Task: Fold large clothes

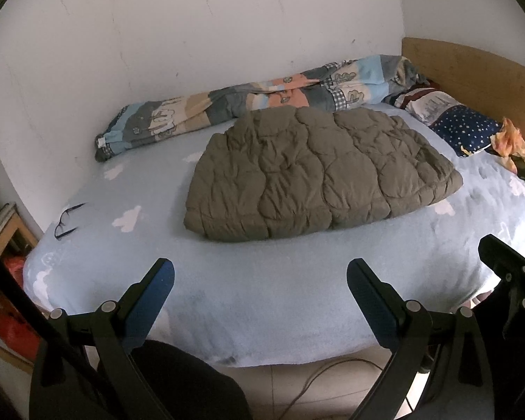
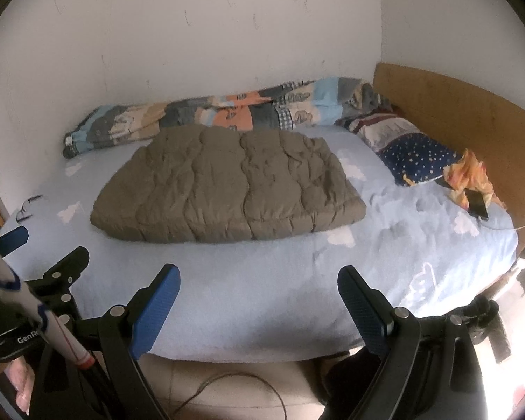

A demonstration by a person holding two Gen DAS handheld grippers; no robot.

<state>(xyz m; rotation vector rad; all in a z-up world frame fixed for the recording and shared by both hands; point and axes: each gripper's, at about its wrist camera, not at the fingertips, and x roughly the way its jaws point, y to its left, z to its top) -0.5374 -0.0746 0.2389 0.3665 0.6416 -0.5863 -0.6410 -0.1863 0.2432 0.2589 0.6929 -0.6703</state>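
Left hand-held gripper, black arms, blue ribbed pads, silver screws

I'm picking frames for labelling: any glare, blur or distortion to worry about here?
Left wrist view: strong fisheye bending of the wooden headboard, dark vignette corners, olive quilted padded garment sharp. Right wrist view: same bending, blown-out glare at the lower right edge, slightly softer focus overall.

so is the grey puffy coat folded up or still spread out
Folded: the grey puffy coat lies as a compact thick rectangle on the bed, no sleeves sticking out.
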